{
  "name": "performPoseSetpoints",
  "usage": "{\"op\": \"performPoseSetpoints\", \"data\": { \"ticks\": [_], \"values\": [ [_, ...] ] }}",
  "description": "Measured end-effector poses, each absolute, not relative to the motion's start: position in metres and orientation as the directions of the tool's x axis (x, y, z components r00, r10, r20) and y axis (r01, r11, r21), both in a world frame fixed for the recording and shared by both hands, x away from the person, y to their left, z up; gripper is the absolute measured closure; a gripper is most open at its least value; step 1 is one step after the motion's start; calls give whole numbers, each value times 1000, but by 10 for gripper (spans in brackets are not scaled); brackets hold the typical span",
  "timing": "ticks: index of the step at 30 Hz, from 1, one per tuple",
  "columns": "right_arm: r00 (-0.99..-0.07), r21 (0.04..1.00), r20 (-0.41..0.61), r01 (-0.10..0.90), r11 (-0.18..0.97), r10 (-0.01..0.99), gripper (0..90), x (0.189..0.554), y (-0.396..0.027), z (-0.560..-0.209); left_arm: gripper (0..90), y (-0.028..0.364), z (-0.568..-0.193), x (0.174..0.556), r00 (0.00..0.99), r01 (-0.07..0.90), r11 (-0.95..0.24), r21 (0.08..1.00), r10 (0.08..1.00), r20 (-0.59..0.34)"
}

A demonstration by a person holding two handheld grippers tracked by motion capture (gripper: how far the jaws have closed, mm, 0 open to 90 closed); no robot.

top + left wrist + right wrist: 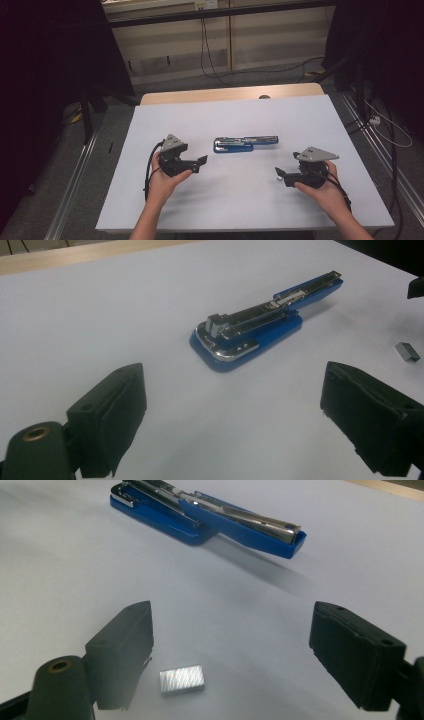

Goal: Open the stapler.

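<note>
Staple strip (182,679) – laid between spread right gripper (230,652) jaws | left gripper (235,417) – spread, empty | blue stapler (245,143) opened mid-sheet | white table (225,200), wood edge (230,93) | cables trailed on grey floor (240,75)

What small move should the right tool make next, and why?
Probably lower the right tool and close it on the staples. Its jaws stand open with the strip lying on the table just inside one of them, and the blue stapler lies opened out nearby, apparently ready for loading.
</note>
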State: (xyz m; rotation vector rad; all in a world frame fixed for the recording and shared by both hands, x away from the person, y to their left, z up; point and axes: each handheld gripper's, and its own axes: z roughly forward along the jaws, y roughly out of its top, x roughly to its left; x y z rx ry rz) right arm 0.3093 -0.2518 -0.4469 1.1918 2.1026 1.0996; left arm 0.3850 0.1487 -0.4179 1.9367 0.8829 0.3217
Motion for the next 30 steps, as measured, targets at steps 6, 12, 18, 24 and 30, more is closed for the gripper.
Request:
{"op": "performPoseSetpoints", "data": {
  "ticks": [6, 12, 18, 24, 30],
  "values": [
    [-503, 824, -13, 484, 294, 864, 167, 306, -249, -453, 114, 153, -420, 379, 708, 437, -300, 848, 696, -118],
    [-492, 791, -37, 517, 326, 870, 186, 309, -239, -464, 113, 156, -422, 376, 705, 437, -293, 850, 699, -121],
    [-487, 777, -61, 524, 348, 871, 216, 311, -234, -464, 113, 158, -421, 376, 701, 434, -285, 855, 702, -122],
    [-482, 773, -75, 525, 356, 873, 233, 311, -233, -465, 113, 158, -421, 377, 700, 432, -284, 856, 704, -120],
    [-480, 752, -85, 544, 372, 873, 256, 308, -235, -465, 113, 158, -422, 377, 700, 430, -292, 854, 706, -111]
  ]
}}
